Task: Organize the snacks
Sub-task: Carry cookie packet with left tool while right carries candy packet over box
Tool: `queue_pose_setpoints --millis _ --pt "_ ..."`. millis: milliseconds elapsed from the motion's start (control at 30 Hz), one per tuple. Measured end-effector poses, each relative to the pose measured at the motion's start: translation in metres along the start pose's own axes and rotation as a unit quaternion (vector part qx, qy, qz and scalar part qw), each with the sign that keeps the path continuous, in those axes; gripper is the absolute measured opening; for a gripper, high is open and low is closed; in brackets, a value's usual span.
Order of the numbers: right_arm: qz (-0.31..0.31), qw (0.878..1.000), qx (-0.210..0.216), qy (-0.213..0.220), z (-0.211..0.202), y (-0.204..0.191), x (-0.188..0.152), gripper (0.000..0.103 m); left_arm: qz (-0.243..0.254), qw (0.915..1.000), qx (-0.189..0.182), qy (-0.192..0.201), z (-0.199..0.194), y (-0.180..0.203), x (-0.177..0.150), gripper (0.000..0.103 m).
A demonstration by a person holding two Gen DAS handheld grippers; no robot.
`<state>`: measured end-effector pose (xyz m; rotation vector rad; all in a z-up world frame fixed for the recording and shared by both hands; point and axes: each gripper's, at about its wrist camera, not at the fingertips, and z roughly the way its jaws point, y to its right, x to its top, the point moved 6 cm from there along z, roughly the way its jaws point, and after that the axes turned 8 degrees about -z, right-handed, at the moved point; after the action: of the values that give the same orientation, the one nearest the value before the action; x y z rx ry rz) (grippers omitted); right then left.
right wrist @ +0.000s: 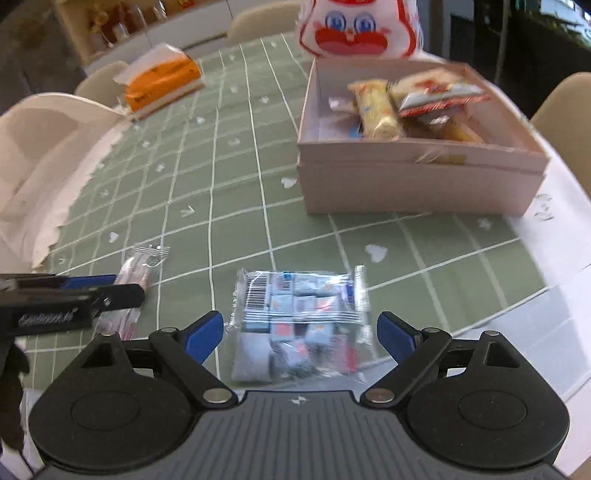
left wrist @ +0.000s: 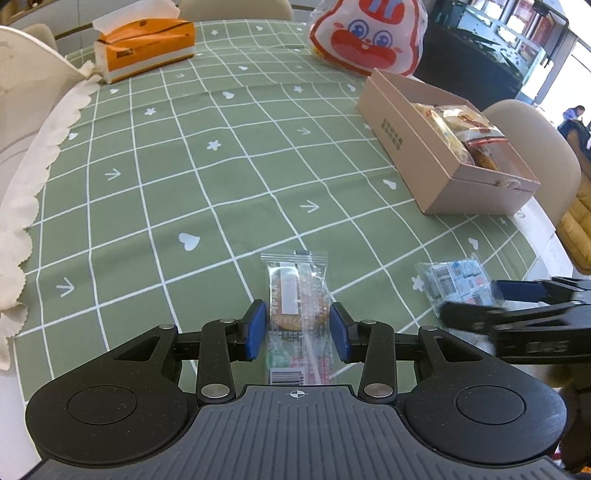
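1. The left gripper points down at the table, its blue pads on either side of a clear-wrapped biscuit that lies flat on the green checked cloth.
2. The pads sit just beside the wrapper's edges; I cannot tell whether they press on it or only flank it.
3. The right gripper is spread wide over a clear pack of small printed sweets, which lies on the cloth between its fingers with a gap on each side.
4. The pack's barcode end faces the left side in the right wrist view.
5. The two snacks lie near each other at the near edge of the table, and each gripper shows in the other's view.
6. A pink box stands farther back on the right, open-topped, with several wrapped snacks already inside.
7. Behind the box is a white bag with a red cartoon face.
8. An orange tissue pack lies at the far left of the table.
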<state>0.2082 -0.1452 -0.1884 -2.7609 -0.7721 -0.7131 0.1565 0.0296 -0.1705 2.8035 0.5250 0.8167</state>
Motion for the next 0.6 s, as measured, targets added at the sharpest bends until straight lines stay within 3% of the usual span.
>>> queue_pose_setpoints --millis 100,167,267,433,600 --pt "-0.045 0.998 -0.032 -0.002 0.006 -0.014 0.001 0.091 0.003 1.0000 0.001 -0.001 0.000 0.001 -0.001 0.042" --pt "-0.051 0.998 -0.028 0.001 0.004 -0.016 -0.001 0.090 0.004 1.0000 0.000 0.000 0.000 0.001 -0.001 0.042" --pt "-0.059 0.998 -0.027 0.001 -0.001 -0.012 -0.003 0.077 0.005 1.0000 0.002 0.007 -0.001 0.000 -0.002 0.043" --pt "-0.067 0.998 -0.006 -0.010 -0.013 0.003 -0.011 0.074 0.005 0.9995 0.004 0.032 -0.005 0.004 -0.010 0.039" --pt "-0.081 0.997 -0.011 0.000 -0.034 0.033 -0.021 0.073 0.048 0.9985 -0.004 0.028 -0.009 0.034 -0.023 0.039"
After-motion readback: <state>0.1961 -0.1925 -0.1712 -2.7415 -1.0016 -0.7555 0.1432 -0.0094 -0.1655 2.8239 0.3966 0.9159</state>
